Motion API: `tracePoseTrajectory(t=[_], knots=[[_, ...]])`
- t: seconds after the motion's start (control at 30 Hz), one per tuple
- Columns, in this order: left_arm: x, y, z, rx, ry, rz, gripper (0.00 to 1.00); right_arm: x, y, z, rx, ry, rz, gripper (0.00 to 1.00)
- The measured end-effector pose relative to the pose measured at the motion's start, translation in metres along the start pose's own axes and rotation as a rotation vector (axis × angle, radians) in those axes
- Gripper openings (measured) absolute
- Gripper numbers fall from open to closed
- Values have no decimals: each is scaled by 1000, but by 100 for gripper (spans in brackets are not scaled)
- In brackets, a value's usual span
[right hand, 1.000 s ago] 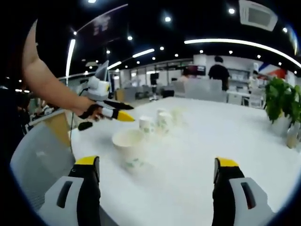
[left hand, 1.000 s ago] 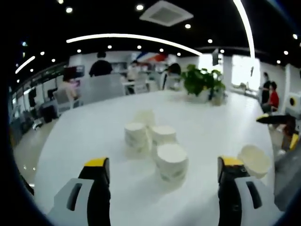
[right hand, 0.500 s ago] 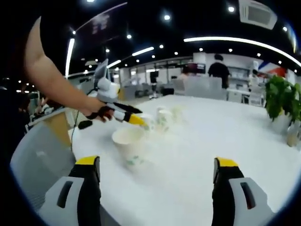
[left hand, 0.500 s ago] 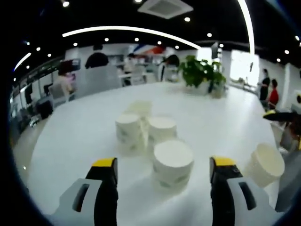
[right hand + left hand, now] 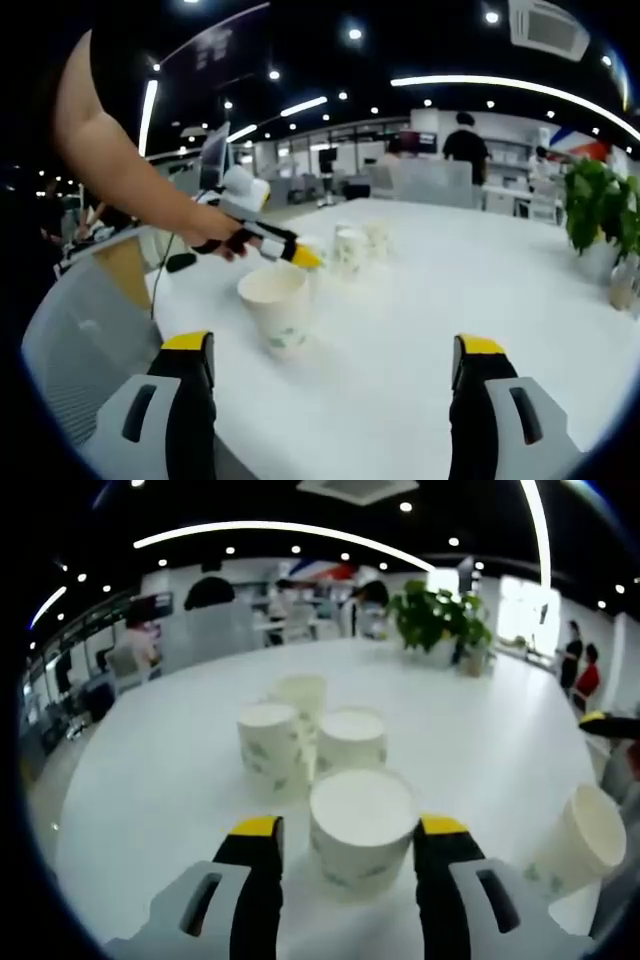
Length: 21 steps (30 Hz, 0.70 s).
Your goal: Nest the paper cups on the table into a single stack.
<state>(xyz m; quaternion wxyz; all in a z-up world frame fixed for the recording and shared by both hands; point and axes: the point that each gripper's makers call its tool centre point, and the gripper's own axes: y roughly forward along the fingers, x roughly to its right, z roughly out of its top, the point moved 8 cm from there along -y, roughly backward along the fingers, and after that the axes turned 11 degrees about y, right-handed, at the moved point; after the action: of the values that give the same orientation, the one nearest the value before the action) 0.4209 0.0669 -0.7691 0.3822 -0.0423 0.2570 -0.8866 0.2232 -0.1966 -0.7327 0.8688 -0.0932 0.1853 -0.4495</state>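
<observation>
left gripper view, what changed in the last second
The left hand-held gripper moved forward to the nearest paper cup, and its jaws narrowed until they sit on either side of it; whether they grip it yet is unclear. The right hand-held gripper stayed open and in place. The other cups, the lone cup and the table did not move.

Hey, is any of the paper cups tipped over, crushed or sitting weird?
Nothing stands out. Four cups cluster upright, the nearest cup between the left gripper's open jaws. A fifth cup stands apart, upright and undamaged.
</observation>
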Motion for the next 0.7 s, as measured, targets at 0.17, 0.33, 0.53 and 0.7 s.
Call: tracePoseTrajectory(t=[0.17, 0.33, 0.53, 0.7], knots=[[-1, -1, -2, -11, -24, 1, 40, 1, -1, -1, 1, 3, 0, 97], [2, -3, -2, -12, -20, -13, 39, 0, -3, -1, 1, 3, 0, 97], [5, -7, -2, -21, 4, -24, 38, -1, -3, -1, -4, -3, 4, 97], [7, -10, 1, -37, 26, -45, 38, -1, -4, -2, -5, -7, 5, 97]])
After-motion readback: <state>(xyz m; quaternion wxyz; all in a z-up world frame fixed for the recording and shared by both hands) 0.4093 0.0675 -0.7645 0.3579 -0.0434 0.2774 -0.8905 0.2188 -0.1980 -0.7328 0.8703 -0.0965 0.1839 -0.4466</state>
